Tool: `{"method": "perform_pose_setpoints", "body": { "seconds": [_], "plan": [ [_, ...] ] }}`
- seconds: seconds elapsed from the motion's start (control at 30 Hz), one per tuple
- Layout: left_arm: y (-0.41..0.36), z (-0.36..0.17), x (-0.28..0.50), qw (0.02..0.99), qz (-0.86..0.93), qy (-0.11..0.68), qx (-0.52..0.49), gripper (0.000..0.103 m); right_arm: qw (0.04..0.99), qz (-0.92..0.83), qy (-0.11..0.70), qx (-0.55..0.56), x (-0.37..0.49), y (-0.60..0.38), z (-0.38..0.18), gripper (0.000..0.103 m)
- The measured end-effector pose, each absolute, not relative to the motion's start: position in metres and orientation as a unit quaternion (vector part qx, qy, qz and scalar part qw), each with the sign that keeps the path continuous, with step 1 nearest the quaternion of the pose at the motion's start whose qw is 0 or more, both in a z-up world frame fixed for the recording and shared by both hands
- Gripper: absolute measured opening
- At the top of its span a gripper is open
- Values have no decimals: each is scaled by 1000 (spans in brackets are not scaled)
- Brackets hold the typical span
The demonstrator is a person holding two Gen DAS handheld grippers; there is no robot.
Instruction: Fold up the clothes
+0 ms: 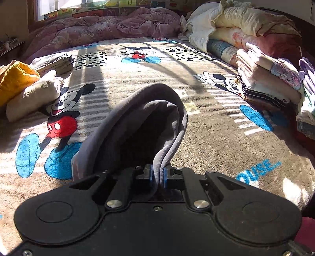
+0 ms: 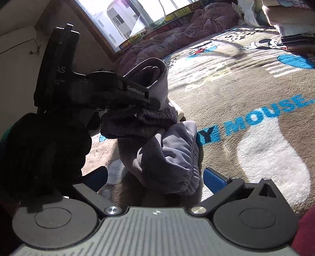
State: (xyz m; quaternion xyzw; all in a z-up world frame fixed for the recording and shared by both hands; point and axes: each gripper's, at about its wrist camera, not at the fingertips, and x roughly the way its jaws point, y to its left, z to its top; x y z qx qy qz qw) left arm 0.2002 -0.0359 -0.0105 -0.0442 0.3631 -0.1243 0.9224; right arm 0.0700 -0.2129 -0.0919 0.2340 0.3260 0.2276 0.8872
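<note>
a: sunlight falls on a big soft blanket (image 1: 196,126) with cartoon mice on it. it covers the bed, and the middle of it is wide and bare.

b: where are the grey clothes?

a: the grey garment (image 1: 145,122) is at the near edge of the blanket. the left gripper (image 1: 157,175) has its two blue pads pressed together on a fold of it, and the cloth stands up in a tall loop in front of that camera.

b: and the other one?

a: the right gripper (image 2: 155,177) has its blue fingers (image 2: 213,180) wide apart. a bunched end of the grey garment (image 2: 169,157), with a stretchy gathered hem, sits between them. i cannot tell if the fingers touch it.

b: what is around the sides?

a: on the left side there is a yellow cloth (image 1: 15,82) and a cream folded cloth (image 1: 33,94) just beside it. on the right there is a stack of folded clothes (image 1: 271,82) near the blanket's edge. behind it is a pile of rolled quilts (image 1: 246,25).

b: and far away?

a: a purple quilt (image 1: 110,29) lies crumpled along the far edge, under a window (image 2: 126,17).

b: does anything block the way?

a: in the right wrist view the black body of the left gripper (image 2: 94,92), held by a dark gloved hand (image 2: 45,149), sits close on the left, touching the top of the grey pile. to the right the blanket (image 2: 256,98) is open.
</note>
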Motion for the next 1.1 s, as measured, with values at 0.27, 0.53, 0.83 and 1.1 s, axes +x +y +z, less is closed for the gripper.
{"method": "perform_pose_setpoints", "body": {
  "seconds": [0.27, 0.53, 0.83, 1.1],
  "plan": [
    [95, 24, 161, 853, -133, 239, -445, 6, 890, 223, 326, 229, 67, -209, -94, 102],
    [191, -11, 106, 746, -69, 135, -649, 6, 884, 221, 332, 245, 67, -211, -100, 102],
    [281, -46, 66, 669, 37, 63, -740, 6, 869, 222, 328, 296, 69, -222, -109, 84],
    [342, -90, 27, 533, 92, -2, -841, 82, 861, 213, 323, 329, 73, -231, -114, 73]
  ]
}}
